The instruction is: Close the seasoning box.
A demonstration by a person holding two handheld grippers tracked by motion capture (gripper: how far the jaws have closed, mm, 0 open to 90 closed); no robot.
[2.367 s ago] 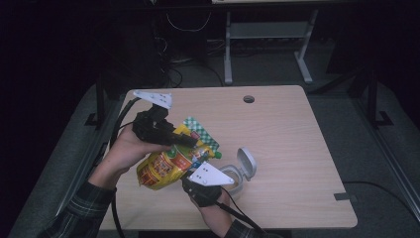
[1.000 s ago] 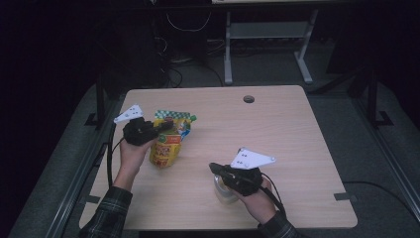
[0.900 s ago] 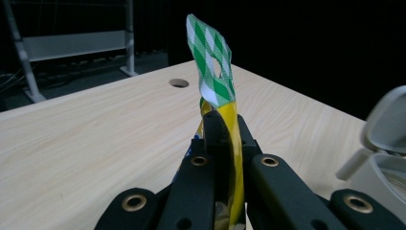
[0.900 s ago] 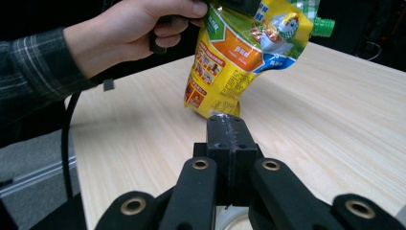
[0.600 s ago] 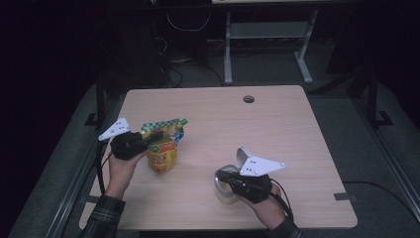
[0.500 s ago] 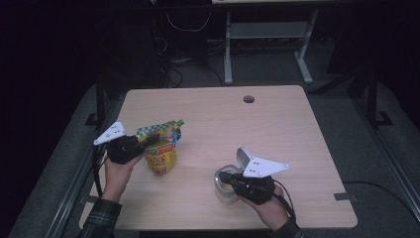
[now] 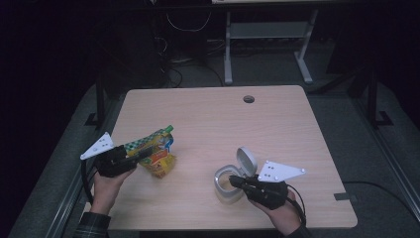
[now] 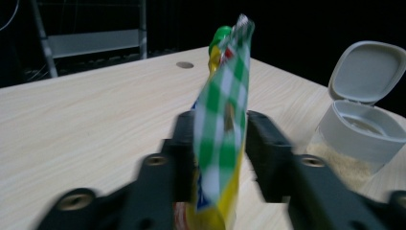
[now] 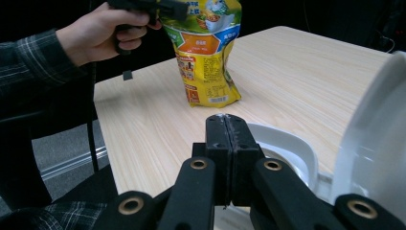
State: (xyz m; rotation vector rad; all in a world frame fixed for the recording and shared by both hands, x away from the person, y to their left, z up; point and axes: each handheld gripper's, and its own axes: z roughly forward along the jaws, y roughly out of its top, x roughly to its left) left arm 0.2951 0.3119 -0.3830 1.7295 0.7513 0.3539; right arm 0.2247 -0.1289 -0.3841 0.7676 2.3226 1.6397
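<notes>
Two grippers, one snack pouch, one grey flip-lid container. Nearest, the right gripper has its jaws pressed together, empty, at the container's rim. At the table's left, the left gripper has just been opening; its jaws flank the pouch's checkered top, which stands upright on the light wooden table, long axis vertical. Beyond lie a dark floor and a metal frame.

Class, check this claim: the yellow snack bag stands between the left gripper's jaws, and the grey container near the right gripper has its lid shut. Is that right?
Not quite. The container has its lid flipped open and standing up behind the mouth, as the left gripper view shows. The rest holds: the snack bag stands between the jaws of the left gripper, and the container sits near the right gripper.
</notes>
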